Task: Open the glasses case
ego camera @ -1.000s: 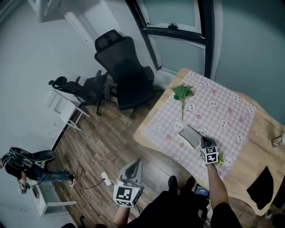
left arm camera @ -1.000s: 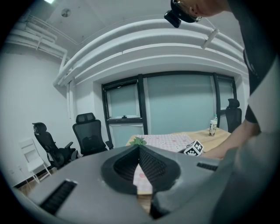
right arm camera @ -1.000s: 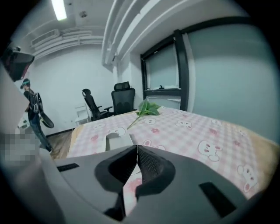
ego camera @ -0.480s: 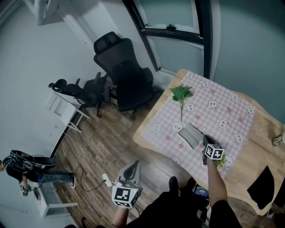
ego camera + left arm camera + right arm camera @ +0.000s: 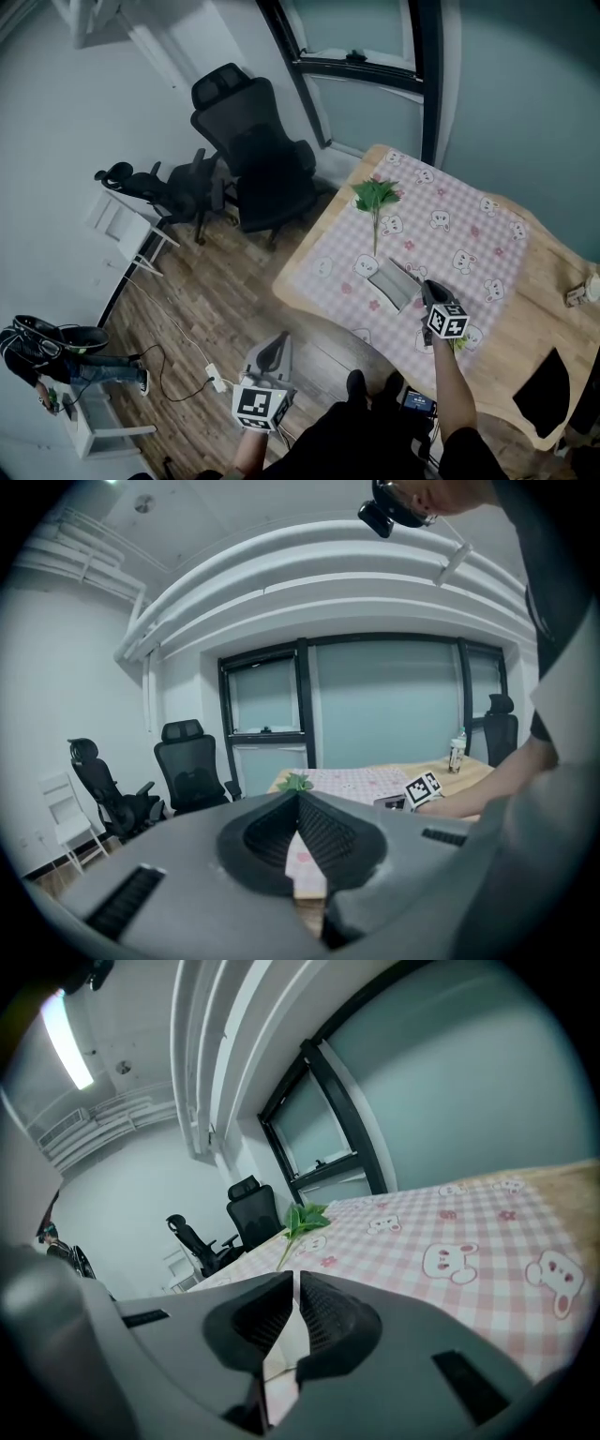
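The grey glasses case (image 5: 394, 281) lies on the pink checked cloth (image 5: 469, 234), and its dark lid seems tilted up, though it is small in the head view. My right gripper (image 5: 425, 285) hovers just right of the case, jaws shut with nothing between them (image 5: 295, 1274); the case is hidden in the right gripper view. My left gripper (image 5: 273, 359) hangs off the table over the floor, its jaws shut and empty (image 5: 298, 795). In the left gripper view the case (image 5: 390, 802) shows as a dark strip beside the right gripper's marker cube (image 5: 424, 787).
A green leafy sprig (image 5: 375, 197) lies on the cloth beyond the case. The wooden table (image 5: 553, 309) also carries a small bottle (image 5: 583, 292) and a black flat thing (image 5: 542, 392). Black office chairs (image 5: 258, 150) stand on the floor to the left.
My right gripper has risen a little beside the case and rolled, so its marker cube shows a different face. The left gripper has kept still.
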Available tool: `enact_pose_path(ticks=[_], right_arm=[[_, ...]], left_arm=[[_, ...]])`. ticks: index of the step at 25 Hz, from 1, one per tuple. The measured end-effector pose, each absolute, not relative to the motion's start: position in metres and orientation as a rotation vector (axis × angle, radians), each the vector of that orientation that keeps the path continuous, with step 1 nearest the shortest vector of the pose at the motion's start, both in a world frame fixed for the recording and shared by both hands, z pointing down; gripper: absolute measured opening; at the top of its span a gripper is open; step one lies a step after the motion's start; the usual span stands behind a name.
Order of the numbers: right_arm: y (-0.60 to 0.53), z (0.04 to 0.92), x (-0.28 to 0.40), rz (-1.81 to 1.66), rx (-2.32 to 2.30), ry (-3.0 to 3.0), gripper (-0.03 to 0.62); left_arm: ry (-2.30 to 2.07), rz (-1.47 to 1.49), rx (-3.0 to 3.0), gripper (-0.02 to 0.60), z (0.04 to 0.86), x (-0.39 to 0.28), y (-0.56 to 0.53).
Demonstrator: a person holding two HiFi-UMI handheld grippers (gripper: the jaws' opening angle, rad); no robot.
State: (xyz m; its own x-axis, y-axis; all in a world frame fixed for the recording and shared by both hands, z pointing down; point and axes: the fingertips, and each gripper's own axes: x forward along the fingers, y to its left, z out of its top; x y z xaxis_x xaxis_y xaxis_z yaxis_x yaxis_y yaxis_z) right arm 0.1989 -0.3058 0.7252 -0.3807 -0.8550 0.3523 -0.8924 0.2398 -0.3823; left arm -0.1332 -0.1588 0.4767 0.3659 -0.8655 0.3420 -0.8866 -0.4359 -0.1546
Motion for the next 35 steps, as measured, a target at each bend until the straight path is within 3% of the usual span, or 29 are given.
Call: enact_pose_path(ticks=[14,35], right_arm=[[-0.224,0.381,0.153,-0.193,1.797,-2.591,0.017],[-0.186,0.367,0.160,-0.096,1.909,-2.477,0.017]], left_arm=[[-1.720,0.321,2.599,0.000,0.437,-0.138,-0.206],[-1.748,0.260,2.685,0.000,0.393,-0.138,-0.230]])
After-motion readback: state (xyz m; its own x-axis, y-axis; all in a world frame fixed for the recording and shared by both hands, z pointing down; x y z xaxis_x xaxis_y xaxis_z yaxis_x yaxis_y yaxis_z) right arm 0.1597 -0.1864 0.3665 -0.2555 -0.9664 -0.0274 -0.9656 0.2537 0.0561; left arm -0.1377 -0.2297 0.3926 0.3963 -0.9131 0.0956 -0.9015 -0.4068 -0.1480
